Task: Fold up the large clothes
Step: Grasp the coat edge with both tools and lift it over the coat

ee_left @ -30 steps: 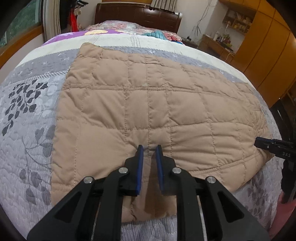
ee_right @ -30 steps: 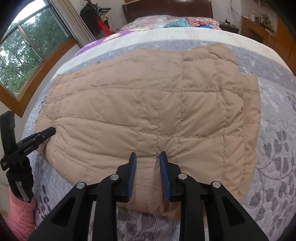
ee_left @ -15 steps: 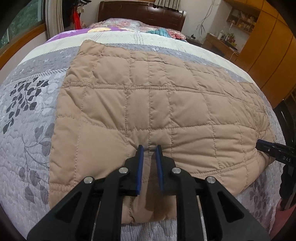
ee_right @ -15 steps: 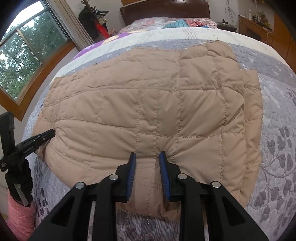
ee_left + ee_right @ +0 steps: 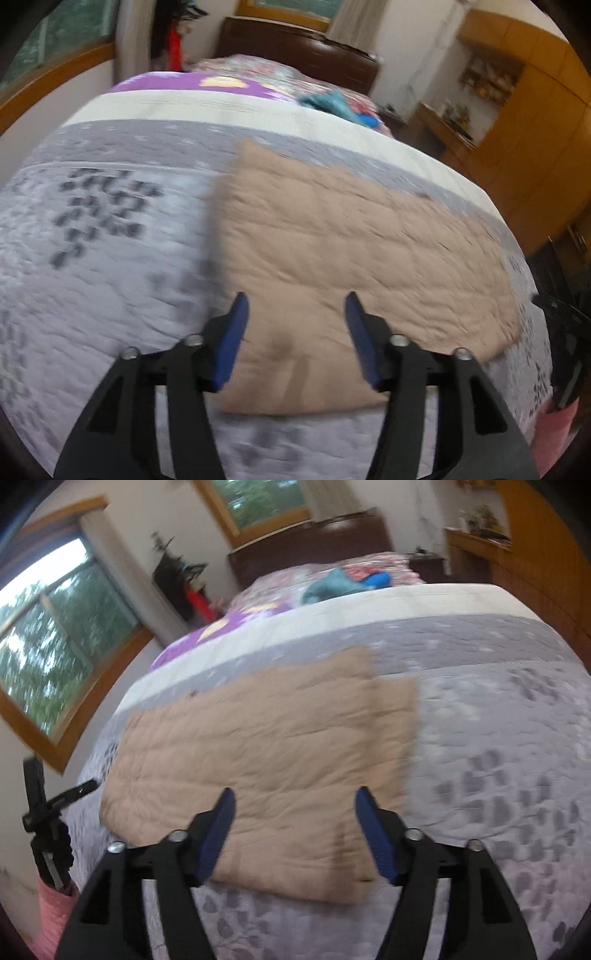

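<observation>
A tan quilted garment [image 5: 351, 251] lies folded flat on the grey leaf-patterned bedspread [image 5: 92, 277]; it also shows in the right wrist view [image 5: 266, 753]. My left gripper [image 5: 295, 306] is open and empty, raised above the garment's near left part. My right gripper [image 5: 295, 805] is open and empty above the garment's near right part. Each gripper shows at the edge of the other's view: the right one [image 5: 557, 310], the left one [image 5: 55, 805]. Both views are motion-blurred.
A dark wooden headboard [image 5: 295, 48] and colourful bedding [image 5: 332, 99] lie at the far end of the bed. Wooden cabinets [image 5: 535, 129] stand on the right. Windows [image 5: 55, 646] line the left wall. Bare bedspread [image 5: 498, 738] flanks the garment.
Both grippers opened, let go of the garment's near edge and pulled back and up. The garment now lies flat farther from both cameras.
</observation>
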Available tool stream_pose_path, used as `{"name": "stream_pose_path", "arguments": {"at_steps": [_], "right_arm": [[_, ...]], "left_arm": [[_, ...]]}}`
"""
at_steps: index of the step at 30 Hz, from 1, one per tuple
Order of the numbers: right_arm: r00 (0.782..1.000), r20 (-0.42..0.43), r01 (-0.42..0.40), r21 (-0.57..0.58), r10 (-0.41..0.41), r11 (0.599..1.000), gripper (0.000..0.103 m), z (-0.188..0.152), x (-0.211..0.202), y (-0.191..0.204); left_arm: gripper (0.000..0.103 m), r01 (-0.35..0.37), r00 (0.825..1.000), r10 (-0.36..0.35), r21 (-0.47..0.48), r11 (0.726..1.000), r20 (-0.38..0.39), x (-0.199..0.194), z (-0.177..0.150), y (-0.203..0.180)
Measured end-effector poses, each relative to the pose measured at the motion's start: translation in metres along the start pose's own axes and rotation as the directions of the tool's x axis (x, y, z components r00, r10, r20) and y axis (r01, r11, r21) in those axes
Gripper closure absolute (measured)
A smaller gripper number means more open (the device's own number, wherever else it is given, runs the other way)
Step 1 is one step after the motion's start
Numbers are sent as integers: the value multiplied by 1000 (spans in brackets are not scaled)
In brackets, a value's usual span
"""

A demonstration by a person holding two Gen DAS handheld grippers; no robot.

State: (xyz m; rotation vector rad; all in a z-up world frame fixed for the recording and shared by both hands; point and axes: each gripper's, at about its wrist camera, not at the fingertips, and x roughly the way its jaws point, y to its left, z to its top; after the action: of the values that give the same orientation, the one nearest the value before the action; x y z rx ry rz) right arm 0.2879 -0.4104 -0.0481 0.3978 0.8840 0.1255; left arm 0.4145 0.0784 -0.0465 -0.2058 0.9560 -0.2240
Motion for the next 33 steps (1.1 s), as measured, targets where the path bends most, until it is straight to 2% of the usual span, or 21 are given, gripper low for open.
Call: {"name": "stream_pose_path", "arguments": {"at_steps": [2, 5, 8, 12, 18, 23, 29, 31, 33], "right_arm": [[999, -27, -28, 41, 29, 999, 27, 4, 3, -21], [992, -78, -85, 114, 95, 990, 24, 5, 18, -47], [985, -107, -113, 168, 133, 979, 23, 4, 38, -62], [975, -124, -154, 207, 182, 966, 23, 7, 60, -69], [967, -152, -165, 236, 204, 958, 22, 12, 86, -78], [961, -154, -189, 245, 231, 951, 21, 19, 101, -79], [960, -163, -188, 229, 228, 955, 22, 32, 118, -66], [963, -167, -178, 204, 214, 963, 31, 39, 126, -57], [957, -176, -195, 199, 231, 960, 53, 39, 126, -51]], "left_arm": [[44, -8, 1000, 7, -62, 998, -23, 5, 7, 27], [44, 40, 997, -48, -138, 990, -59, 20, 11, 52], [44, 76, 994, -88, -165, 983, -71, 33, 8, 64], [43, 130, 986, -147, -187, 974, -81, 51, 10, 66], [42, 171, 977, -194, -216, 961, -91, 78, 18, 67], [42, 232, 958, -264, -243, 942, -112, 104, 28, 64], [43, 271, 942, -308, -240, 932, -135, 125, 36, 44], [51, 269, 942, -303, -216, 939, -147, 128, 36, 32], [68, 258, 947, -289, -198, 946, -142, 125, 34, 21]]}}
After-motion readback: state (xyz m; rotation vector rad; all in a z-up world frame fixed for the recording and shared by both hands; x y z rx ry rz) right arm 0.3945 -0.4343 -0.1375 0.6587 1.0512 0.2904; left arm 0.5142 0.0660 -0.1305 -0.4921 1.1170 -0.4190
